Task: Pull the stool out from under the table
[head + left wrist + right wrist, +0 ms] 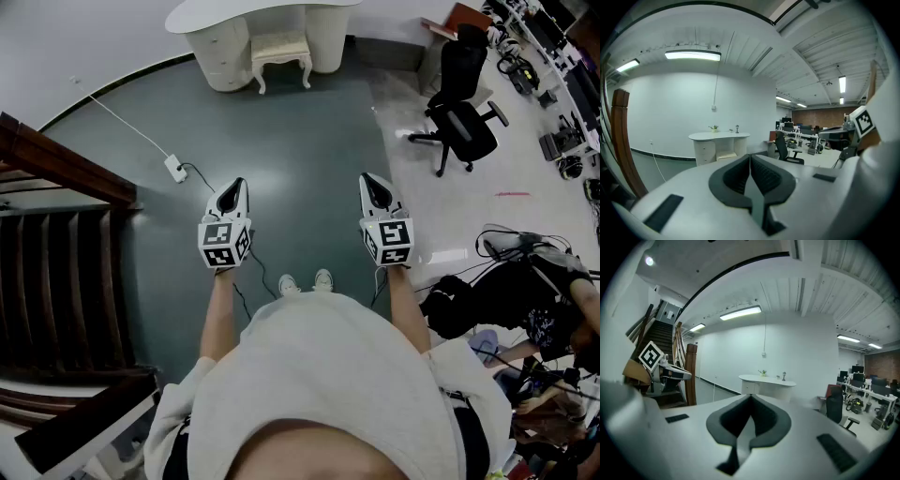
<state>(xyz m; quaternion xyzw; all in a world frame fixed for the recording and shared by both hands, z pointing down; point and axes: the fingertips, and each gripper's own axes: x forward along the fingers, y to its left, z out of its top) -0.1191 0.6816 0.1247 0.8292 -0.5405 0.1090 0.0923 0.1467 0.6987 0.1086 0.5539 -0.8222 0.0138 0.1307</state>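
Since both pairs of my fingers are pressed flat together with nothing between them, the left gripper and the right gripper are empty, and each will have to spread before it can take hold of anything. I hold them side by side in front of me, angled slightly down, over the bare dark floor.

The stool is well apart from me on the far side of that floor. It is pushed into the gap between the two pedestals of the white table, and only its front edge and front legs show.

It looks like a small painted wooden stool with a padded seat and curved legs, so I expect it to be light and its frame stiff. The cushion will probably give under a pinch. I would grip the hard front rail just under the seat, one gripper near each front corner (the carved legs look too thin and curved for a sure hold). The floor looks smooth, so the stool should slide out with a level, even pull. A lopsided pull could knock a leg against a pedestal.

A white cable lies on the floor to the left, off the straight path to the stool.
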